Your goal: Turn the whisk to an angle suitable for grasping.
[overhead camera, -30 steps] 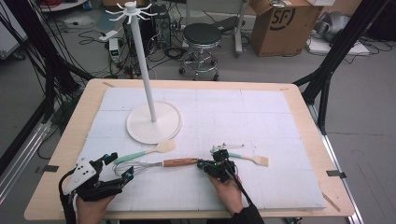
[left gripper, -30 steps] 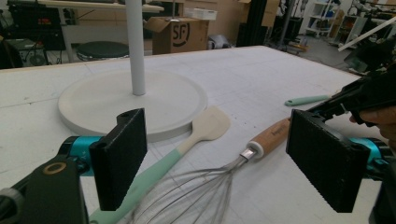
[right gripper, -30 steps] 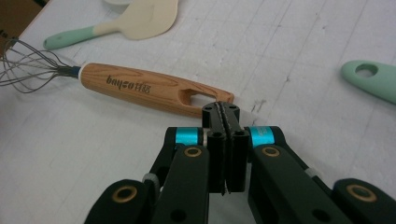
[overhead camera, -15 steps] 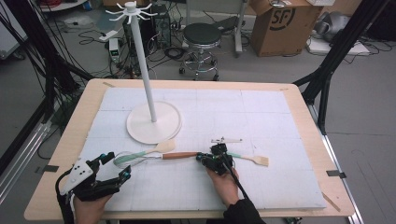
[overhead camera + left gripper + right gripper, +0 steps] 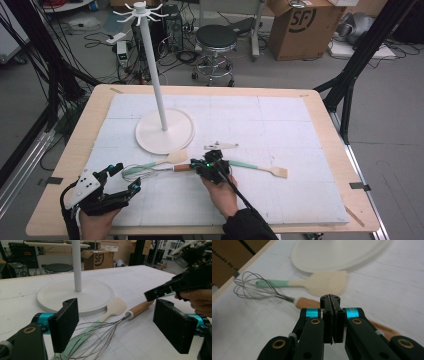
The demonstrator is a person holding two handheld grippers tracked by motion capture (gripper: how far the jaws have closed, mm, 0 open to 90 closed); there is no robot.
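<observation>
A wire whisk (image 5: 145, 171) with a wooden handle (image 5: 182, 168) lies at the table's near left. A cream spatula (image 5: 175, 158) with a green handle lies beside it. My left gripper (image 5: 126, 177) stands open near the front edge. In the left gripper view the whisk's wires (image 5: 100, 340) lie on the table between its pads (image 5: 65, 322). My right gripper (image 5: 198, 166) is shut with nothing between its jaws. It hovers over the wooden handle (image 5: 307, 302), pointing at the spatula's blade (image 5: 328, 285).
A white stand with a round base (image 5: 165, 132) and a tall pole (image 5: 153, 70) is behind the utensils. A second spatula (image 5: 270, 170) lies to the right of my right hand. A stool and cardboard boxes are on the floor beyond the table.
My right gripper has moved left and slightly away from the front edge, coming over the end of the whisk's handle. The left gripper has kept still.
</observation>
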